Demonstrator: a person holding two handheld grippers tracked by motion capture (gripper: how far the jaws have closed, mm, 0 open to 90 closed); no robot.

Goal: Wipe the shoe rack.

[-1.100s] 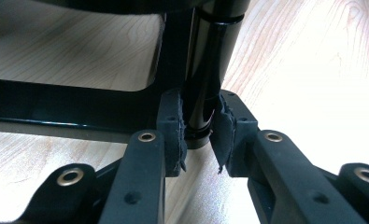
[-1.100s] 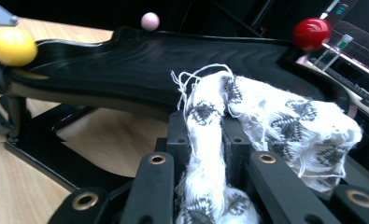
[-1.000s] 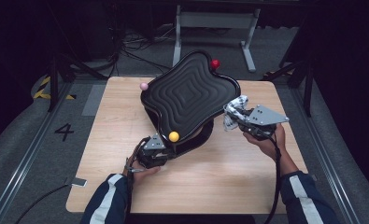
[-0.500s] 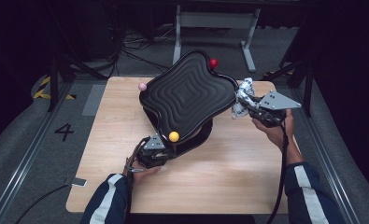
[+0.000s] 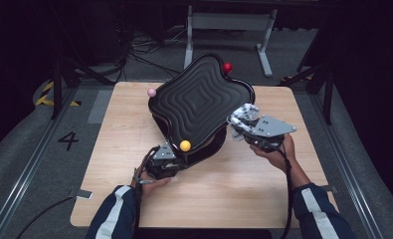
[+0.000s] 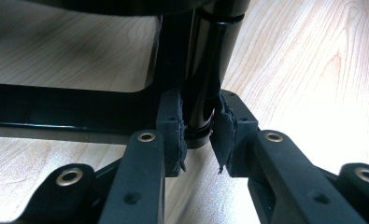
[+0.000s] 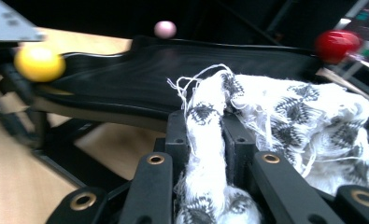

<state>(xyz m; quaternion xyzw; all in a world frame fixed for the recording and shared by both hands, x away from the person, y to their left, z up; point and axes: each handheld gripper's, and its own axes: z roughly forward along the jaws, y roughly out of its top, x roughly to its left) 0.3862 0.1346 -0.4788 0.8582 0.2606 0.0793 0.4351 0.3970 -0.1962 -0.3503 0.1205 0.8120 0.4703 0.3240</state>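
Three balls (image 5: 185, 145) ringing tray (image 5: 199, 102), cloth (image 5: 244, 113) beside

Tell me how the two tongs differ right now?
The left tongs sit low on the table, clamped on the black post under the tray; the right tongs are raised beside the tray's edge, pinching a white patterned cloth. Both are shut on something.

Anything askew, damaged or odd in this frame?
The black wavy tray sits steeply tilted on its stand, not level, while the left gripper clamps the stand's black post. The patterned cloth pinched in the right gripper has a frayed edge with loose threads.
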